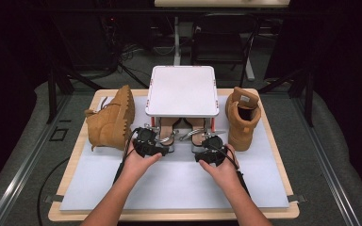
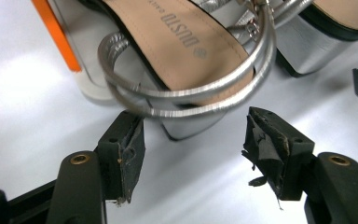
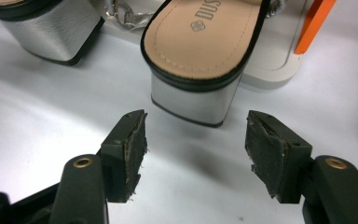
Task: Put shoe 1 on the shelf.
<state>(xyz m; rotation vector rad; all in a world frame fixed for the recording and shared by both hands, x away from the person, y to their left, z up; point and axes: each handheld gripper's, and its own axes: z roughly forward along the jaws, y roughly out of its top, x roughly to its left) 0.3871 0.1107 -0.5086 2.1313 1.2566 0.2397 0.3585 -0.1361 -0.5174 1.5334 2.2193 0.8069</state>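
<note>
Two silver block-heeled sandals stand side by side under a white raised shelf (image 1: 182,89), heels toward me. My left gripper (image 1: 162,149) is open just behind the left sandal (image 1: 169,134). In the left gripper view its jaws (image 2: 193,144) stand wide, with the silver ankle strap (image 2: 191,95) and heel (image 2: 191,126) just ahead of the pads and untouched. My right gripper (image 1: 199,148) is open behind the right sandal (image 1: 195,134). Its jaws (image 3: 196,144) flank empty mat, with the sandal's heel (image 3: 191,100) a little ahead.
A tan boot (image 1: 111,120) lies on its side left of the shelf; another (image 1: 242,117) stands upright to the right. The shelf has orange legs (image 3: 314,23). A white mat (image 1: 169,186) covers the wooden table. A chair (image 1: 221,37) stands beyond it.
</note>
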